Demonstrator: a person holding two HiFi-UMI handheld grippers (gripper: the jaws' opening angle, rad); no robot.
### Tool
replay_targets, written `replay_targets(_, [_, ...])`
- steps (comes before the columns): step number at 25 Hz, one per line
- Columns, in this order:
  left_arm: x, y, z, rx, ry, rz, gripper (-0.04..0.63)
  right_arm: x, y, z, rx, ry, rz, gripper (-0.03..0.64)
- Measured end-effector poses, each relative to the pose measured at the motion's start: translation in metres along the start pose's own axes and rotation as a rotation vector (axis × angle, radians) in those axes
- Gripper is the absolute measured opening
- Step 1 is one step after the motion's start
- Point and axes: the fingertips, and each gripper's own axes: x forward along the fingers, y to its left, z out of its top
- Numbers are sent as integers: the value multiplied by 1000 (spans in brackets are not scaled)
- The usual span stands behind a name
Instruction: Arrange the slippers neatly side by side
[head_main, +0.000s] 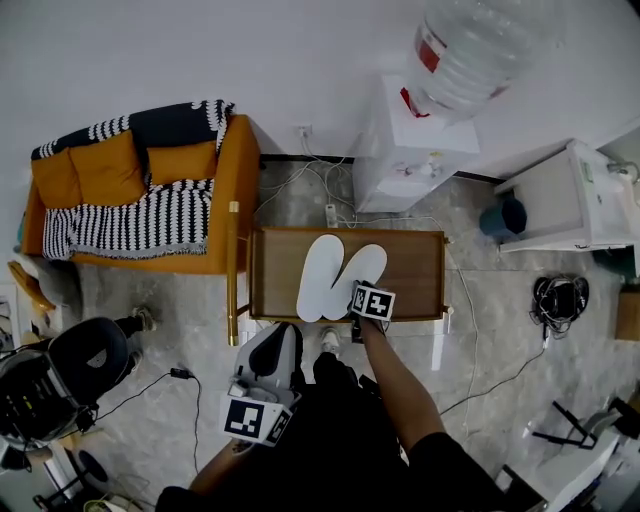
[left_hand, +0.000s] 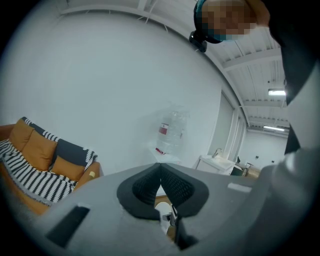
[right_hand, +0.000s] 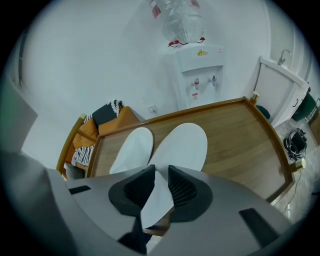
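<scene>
Slippers (head_main: 322, 275) on bench (head_main: 415, 275): likely light, floppy; best taken by heel. Right gripper (right_hand: 159, 172) jaws pinching one heel; left gripper (left_hand: 160, 167) jaws pressed together.

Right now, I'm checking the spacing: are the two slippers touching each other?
Touching. The head view shows the left slipper and right slipper meeting at the heels, with the toes splayed apart.

Orange sofa (head_main: 110, 170) left of wooden table (head_main: 420, 270); water dispenser (head_main: 410, 150) behind; perhaps coiled cables (head_main: 560, 298).
</scene>
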Motion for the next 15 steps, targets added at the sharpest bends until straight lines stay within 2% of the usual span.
replay_targets(5, [0, 2, -2, -12, 8, 5, 12, -3, -3, 0, -46, 0, -8, 51])
replay_targets(15, [9, -15, -6, -15, 15, -29, 12, -26, -5, 9, -227, -9, 40, 34])
